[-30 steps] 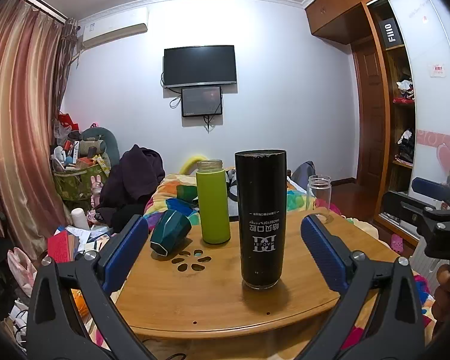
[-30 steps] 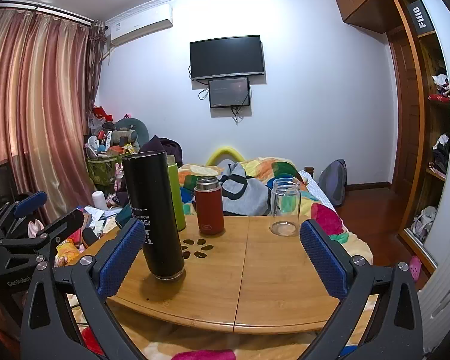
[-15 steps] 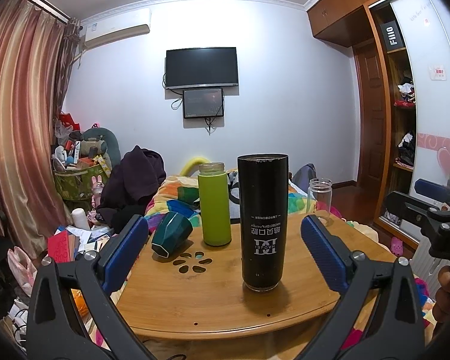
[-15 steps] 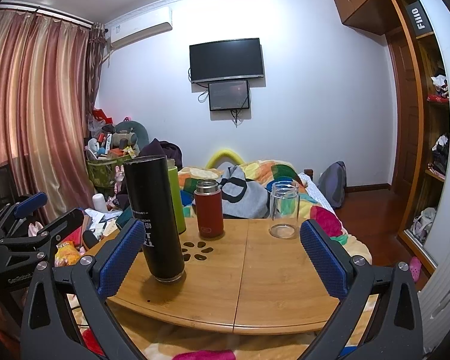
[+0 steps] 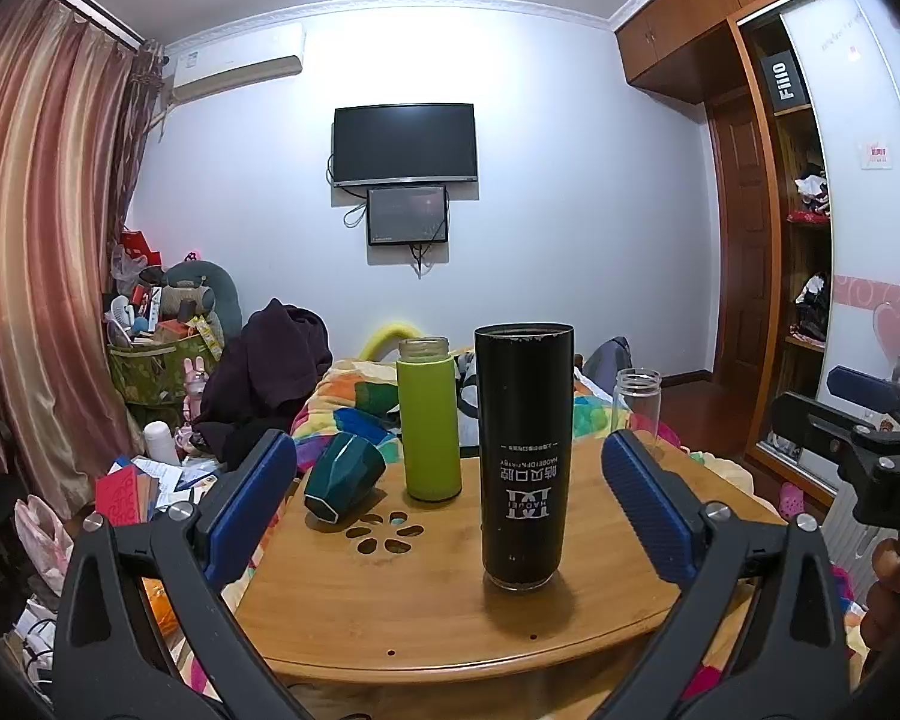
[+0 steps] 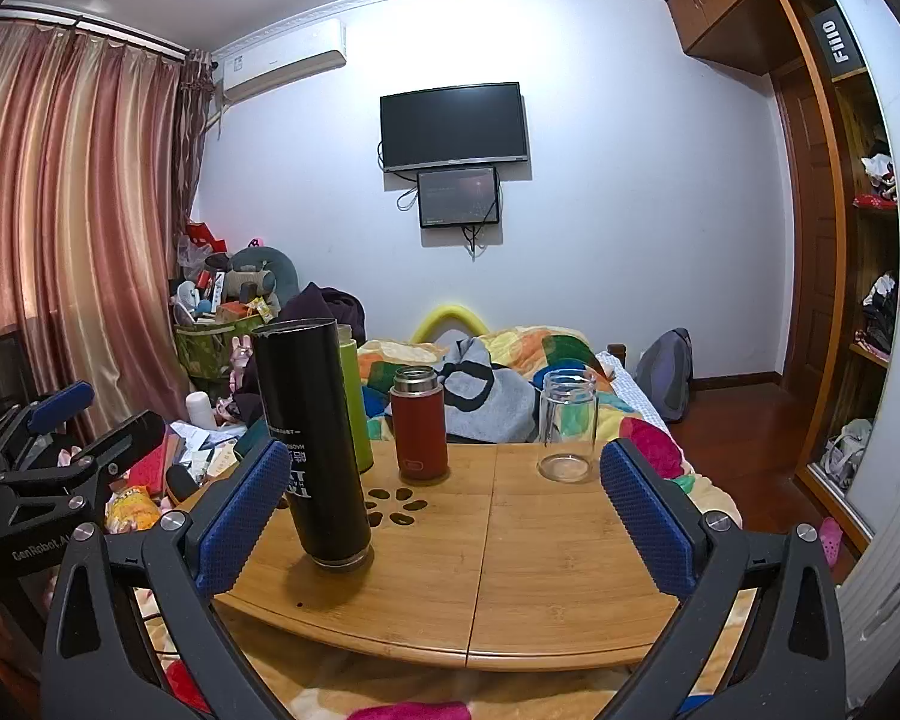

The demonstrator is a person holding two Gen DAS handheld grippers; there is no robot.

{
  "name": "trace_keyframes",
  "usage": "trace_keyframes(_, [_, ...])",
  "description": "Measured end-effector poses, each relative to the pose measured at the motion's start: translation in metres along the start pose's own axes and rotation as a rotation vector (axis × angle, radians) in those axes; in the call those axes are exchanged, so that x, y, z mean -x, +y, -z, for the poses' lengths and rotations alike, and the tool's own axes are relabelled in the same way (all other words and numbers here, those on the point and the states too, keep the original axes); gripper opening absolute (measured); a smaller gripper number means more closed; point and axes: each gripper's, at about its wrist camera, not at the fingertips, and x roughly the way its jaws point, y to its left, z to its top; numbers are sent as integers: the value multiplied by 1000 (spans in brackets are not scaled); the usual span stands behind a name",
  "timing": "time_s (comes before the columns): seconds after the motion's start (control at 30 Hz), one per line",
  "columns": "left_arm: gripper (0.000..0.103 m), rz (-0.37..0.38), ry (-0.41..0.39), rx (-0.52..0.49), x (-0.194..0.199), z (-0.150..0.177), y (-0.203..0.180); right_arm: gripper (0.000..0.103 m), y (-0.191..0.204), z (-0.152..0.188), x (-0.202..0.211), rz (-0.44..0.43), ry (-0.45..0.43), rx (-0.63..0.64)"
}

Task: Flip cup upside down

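Both grippers, left (image 5: pixel 449 495) and right (image 6: pixel 444 501), gape wide and empty; the black cup (image 5: pixel 525 459) stands inverted on the table (image 5: pixel 426 594).

Both wrist views level, near, sharing table (image 5: pixel 390 600)

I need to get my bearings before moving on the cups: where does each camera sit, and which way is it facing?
Left wrist: on the left gripper, low at the table's near edge, facing the far wall; black cup dead ahead between its open jaws; right gripper at the right edge.
Right wrist: on the right gripper, further right, same heading; glass jar and red cup ahead between open jaws; left gripper at left.
Shared: table, black cup, green bottle, glass jar.
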Motion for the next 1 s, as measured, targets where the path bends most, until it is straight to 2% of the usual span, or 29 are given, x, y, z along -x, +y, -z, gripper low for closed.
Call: trace_keyframes(1.0, [103,13,6,50,-1,-2,6,103,2,-1,2,-3,0,3])
